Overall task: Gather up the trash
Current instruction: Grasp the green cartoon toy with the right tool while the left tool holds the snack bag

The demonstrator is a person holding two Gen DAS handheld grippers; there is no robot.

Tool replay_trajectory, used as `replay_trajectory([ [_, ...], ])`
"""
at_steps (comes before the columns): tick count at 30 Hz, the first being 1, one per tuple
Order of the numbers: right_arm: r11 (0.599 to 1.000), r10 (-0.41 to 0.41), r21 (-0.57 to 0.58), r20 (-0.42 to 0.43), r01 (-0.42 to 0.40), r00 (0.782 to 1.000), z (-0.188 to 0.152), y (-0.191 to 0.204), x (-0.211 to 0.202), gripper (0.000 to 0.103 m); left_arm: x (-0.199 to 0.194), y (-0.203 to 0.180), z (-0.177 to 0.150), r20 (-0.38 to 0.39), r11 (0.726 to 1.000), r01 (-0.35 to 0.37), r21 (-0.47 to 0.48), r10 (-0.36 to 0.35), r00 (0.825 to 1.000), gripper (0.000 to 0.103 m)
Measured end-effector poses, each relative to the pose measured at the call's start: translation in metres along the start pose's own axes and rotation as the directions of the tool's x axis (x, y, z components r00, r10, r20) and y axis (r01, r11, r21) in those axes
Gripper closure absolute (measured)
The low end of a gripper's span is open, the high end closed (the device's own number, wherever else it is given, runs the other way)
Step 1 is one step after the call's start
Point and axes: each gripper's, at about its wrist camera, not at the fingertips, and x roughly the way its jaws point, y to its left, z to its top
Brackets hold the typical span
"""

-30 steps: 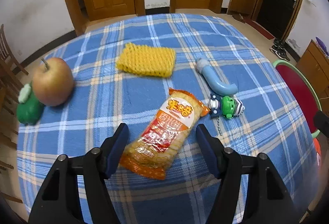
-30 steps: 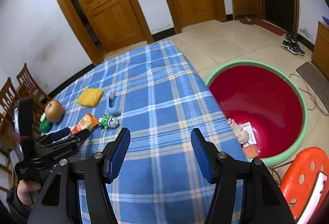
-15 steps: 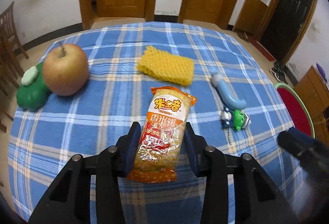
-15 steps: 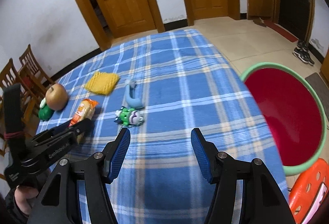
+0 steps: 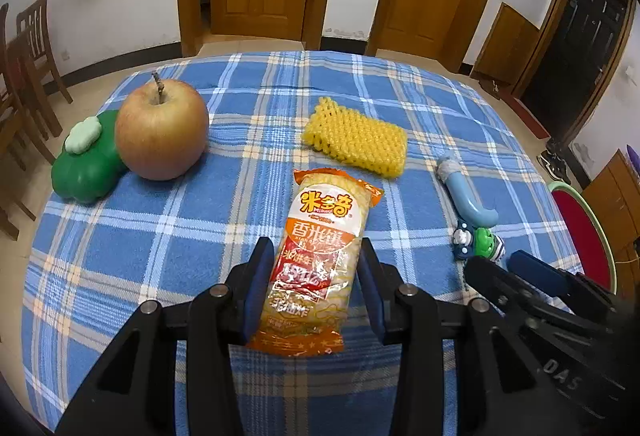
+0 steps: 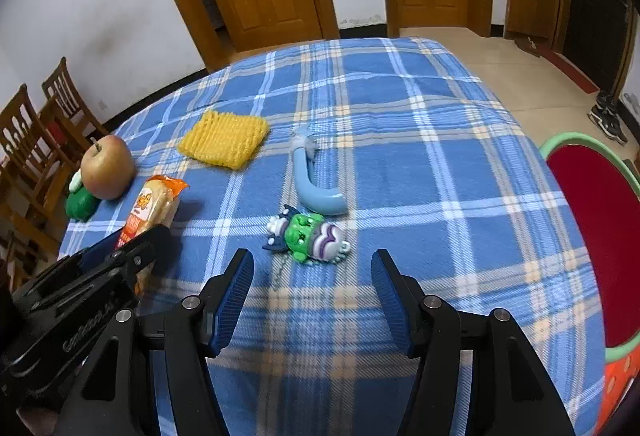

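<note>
Snack wrapper [image 5: 320, 256] is pinched in the left gripper [image 5: 316, 288], looks barely lifted off the table [image 6: 400, 116]. Right gripper [image 6: 312, 296] hangs spread and empty; yellow foam net [image 5: 356, 142] just past the wrapper probably remains.

apple [image 5: 161, 129] left of foam net [image 5: 355, 137], snack packet [image 5: 316, 260] in front

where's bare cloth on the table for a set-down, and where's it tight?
Free: the far half of the tablecloth beyond the yellow foam net, and the right side between the blue tube and the red basin. Crowded: the left edge, where the apple touches the green toy, and around the snack packet in the left gripper.
</note>
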Motion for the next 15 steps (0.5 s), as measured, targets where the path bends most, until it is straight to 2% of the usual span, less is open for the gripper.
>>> replay_trajectory([
  [6, 1.0, -0.027, -0.01, 0.024, 0.027, 0.999, 0.0024, 0.0056, 0.006, 0.041, 0.0002, 0.0002, -0.0005, -0.002, 1.0, 0.0, -0.008, 0.0, 1.0, 0.061],
  [7, 0.999, -0.033, -0.014, 0.026, 0.033, 0.999, 0.0028, 0.0068, 0.0069, 0.045, 0.0001, -0.0001, -0.0005, -0.002, 1.0, 0.0, -0.007, 0.0, 1.0, 0.061],
  [8, 0.999, -0.038, -0.019, 0.027, 0.039, 0.999, 0.0036, 0.008, 0.0077, 0.054, 0.0002, -0.0005, -0.0005, -0.001, 1.0, 0.0, -0.007, 0.0, 1.0, 0.061],
  [15, 1.0, -0.016, -0.019, 0.025, 0.016, 1.0, 0.0014, 0.0047, 0.0048, 0.055, -0.0011, -0.0006, 0.0001, 0.004, 1.0, 0.001, -0.01, -0.001, 1.0, 0.061],
])
